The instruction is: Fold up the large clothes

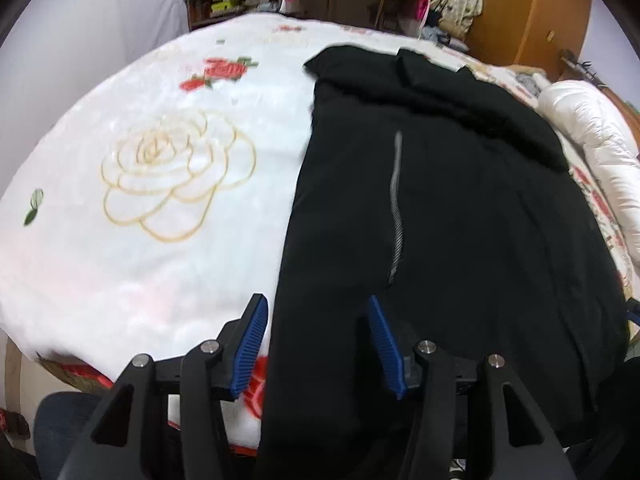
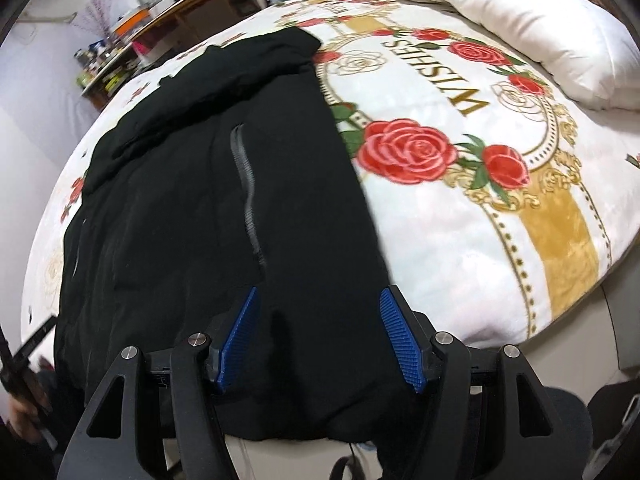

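Note:
A large black jacket (image 1: 440, 200) lies spread on a bed, its sleeves folded in and a grey pocket zipper (image 1: 396, 208) running along it. It also shows in the right wrist view (image 2: 200, 200) with the same zipper (image 2: 248, 192). My left gripper (image 1: 316, 340) is open, its blue pads straddling the jacket's near left edge at the hem. My right gripper (image 2: 320, 332) is open over the near right part of the hem. Neither holds the cloth.
The bed is covered by a white blanket with roses (image 1: 160, 184) and the gold word WISHES (image 2: 448, 76). A white duvet (image 2: 520, 20) is bunched at the far right. Shelves and a desk (image 1: 352, 0) stand beyond the bed, a wooden wardrobe (image 1: 532, 12) beside them.

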`<state>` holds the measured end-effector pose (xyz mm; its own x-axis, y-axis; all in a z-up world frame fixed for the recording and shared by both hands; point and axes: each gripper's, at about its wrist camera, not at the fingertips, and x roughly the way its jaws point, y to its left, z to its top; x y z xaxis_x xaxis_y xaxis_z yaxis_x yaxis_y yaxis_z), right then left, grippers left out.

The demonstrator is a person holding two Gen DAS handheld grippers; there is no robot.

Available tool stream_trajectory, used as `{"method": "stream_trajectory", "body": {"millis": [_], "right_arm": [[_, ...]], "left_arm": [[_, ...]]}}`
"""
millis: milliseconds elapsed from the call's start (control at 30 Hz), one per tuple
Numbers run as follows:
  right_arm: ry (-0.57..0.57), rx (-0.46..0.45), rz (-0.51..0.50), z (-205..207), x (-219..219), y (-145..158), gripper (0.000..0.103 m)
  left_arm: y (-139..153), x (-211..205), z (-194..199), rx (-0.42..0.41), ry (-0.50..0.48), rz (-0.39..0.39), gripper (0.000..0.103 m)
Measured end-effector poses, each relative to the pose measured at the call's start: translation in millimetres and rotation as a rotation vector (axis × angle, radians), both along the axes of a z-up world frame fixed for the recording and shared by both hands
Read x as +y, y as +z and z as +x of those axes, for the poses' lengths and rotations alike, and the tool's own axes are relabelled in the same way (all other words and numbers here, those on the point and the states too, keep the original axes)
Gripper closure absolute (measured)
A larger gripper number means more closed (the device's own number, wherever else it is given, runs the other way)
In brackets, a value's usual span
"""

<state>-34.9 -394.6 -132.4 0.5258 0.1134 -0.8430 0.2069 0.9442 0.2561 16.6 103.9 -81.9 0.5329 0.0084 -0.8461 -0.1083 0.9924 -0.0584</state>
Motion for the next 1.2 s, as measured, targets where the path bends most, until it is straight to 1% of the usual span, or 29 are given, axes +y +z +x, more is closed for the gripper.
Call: {"method": "stream_trajectory", "body": {"millis": [167,233,267,300,367,567,600,633,667,700,733,767,833,900,933,1100,1200], "right_arm": [[-0.027,0.082,0.069,7,-14,-19,0.039],[-0.021,0.101,0.088,9,-16,-24,0.037],[-0.018,0.106,0.091,10,-15,-25,0.034],[-0.013,0.119,0.098,11,-15,-28,0.033],[-0.010,0.137,0.105,13,-14,-32,0.032],[0.020,0.176,0.117,15,-9,-36,0.032],[0.025,0.178,0.117,14,-8,-35,0.036],[0.029,0.179,0.115,14,-8,-34,0.041],[0.030,0.178,0.117,14,-8,-33,0.049],[0.034,0.168,0.127,12,-8,-31,0.059],[0.040,0.154,0.149,11,-8,-29,0.065],[0.045,0.138,0.172,9,-8,-27,0.072],[0.058,0.116,0.167,5,-8,-20,0.074],[0.072,0.081,0.174,1,-8,-11,0.076],[0.075,0.067,0.177,0,-8,-6,0.076],[0.099,-0.018,0.185,-6,-13,20,0.079],[0.109,-0.069,0.190,-5,-9,37,0.079]], "left_arm": [[-19,4,2,0.043,0.018,-0.036,0.048],[-22,3,3,0.044,0.019,-0.047,0.048],[-23,2,4,0.046,0.020,-0.049,0.048],[-25,3,5,0.049,0.024,-0.052,0.047],[-28,3,4,0.052,0.035,-0.060,0.047],[-30,-3,3,0.060,0.031,-0.041,0.047],[-30,-5,3,0.065,0.025,-0.033,0.048],[-29,-7,2,0.068,0.018,-0.029,0.055],[-28,-9,3,0.071,0.005,-0.031,0.059],[-27,-11,2,0.071,-0.005,-0.024,0.071],[-24,-13,2,0.071,-0.013,-0.007,0.082],[-21,-15,2,0.069,-0.024,0.000,0.084],[-15,-14,0,0.058,-0.027,-0.014,0.088],[-7,-9,-2,0.037,-0.010,-0.044,0.089],[-2,-7,-5,0.022,-0.005,-0.061,0.090],[28,-7,-13,-0.057,-0.023,-0.082,0.091],[50,-3,-12,-0.113,-0.030,-0.109,0.091]]}}
